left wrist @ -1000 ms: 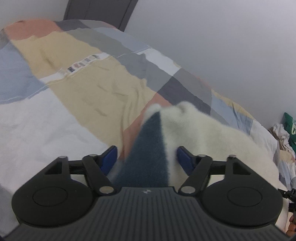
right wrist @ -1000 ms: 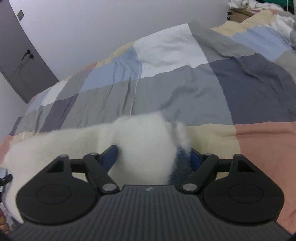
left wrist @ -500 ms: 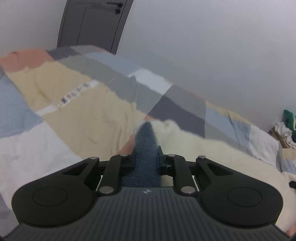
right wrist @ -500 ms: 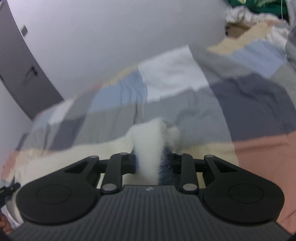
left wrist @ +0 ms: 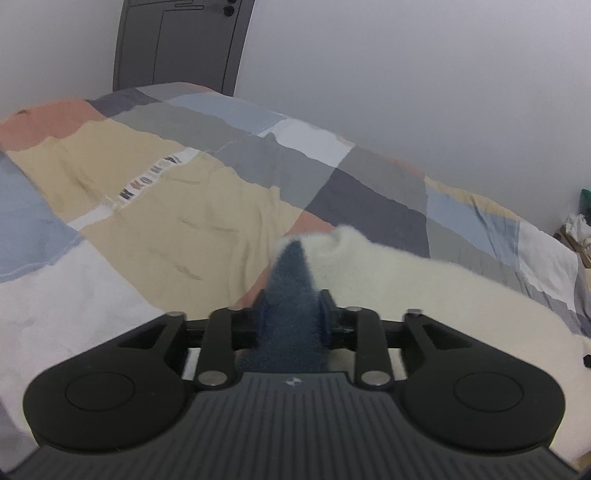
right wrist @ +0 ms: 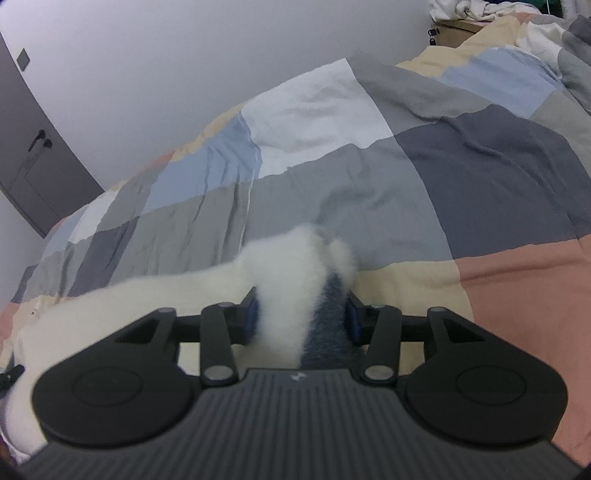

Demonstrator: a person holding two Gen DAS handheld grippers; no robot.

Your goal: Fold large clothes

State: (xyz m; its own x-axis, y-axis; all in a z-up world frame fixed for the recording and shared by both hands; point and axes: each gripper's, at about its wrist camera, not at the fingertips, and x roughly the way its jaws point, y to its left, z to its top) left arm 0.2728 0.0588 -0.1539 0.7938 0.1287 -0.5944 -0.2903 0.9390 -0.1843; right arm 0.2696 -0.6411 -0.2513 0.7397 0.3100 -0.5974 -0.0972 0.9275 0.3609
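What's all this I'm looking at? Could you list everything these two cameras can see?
Fleece garment: one, cream-white outside with a dark blue inner face, stretched above the bed between both grippers.
Patchwork duvet: one, blocks of beige, grey, light blue, white and salmon, covering the bed.
Door: one, dark grey with a black handle, at the far end of the bed.
Wall: plain white, along the bed.
Pile of clothes: white with some green, on a wooden cabinet beyond the bed's other end.
Left gripper: one, black with blue pads, shut on a bunch of the fleece.
Right gripper: one, same build, clamped on the fleece's other end.
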